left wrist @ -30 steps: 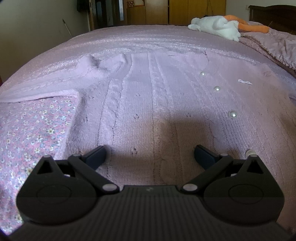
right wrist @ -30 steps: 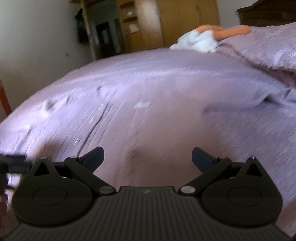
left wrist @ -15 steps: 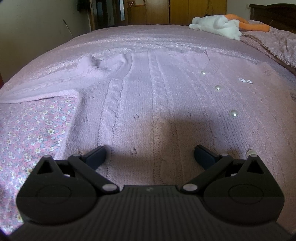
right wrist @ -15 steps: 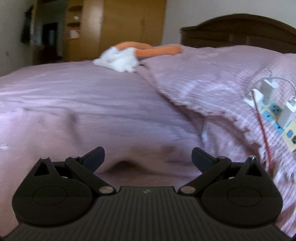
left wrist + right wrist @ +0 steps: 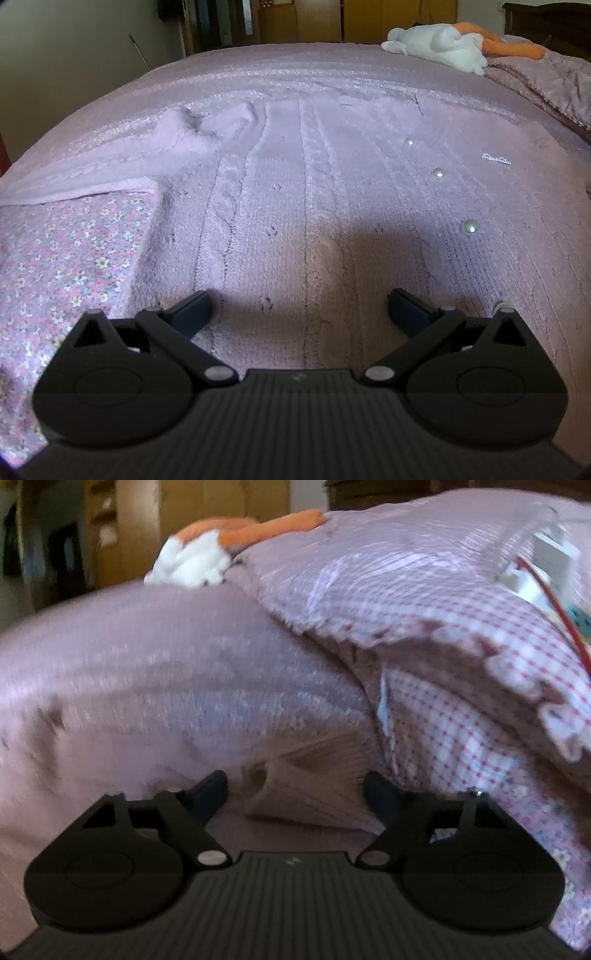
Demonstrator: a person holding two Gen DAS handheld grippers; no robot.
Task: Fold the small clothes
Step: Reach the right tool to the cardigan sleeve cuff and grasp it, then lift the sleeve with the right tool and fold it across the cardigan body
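Lilac bedspread (image 5: 258, 66) under knit cardigan (image 5: 332, 192)

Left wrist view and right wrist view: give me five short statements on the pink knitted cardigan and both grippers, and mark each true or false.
1. The pink cable-knit cardigan lies spread flat on the bed. True.
2. The left gripper is shut on the cardigan. False: its jaws stand open, holding nothing.
3. Round pearl buttons run down the cardigan. True.
4. The white and orange plush toy lies on the cardigan. False: it lies far off, near the headboard.
5. The right gripper is open. True.
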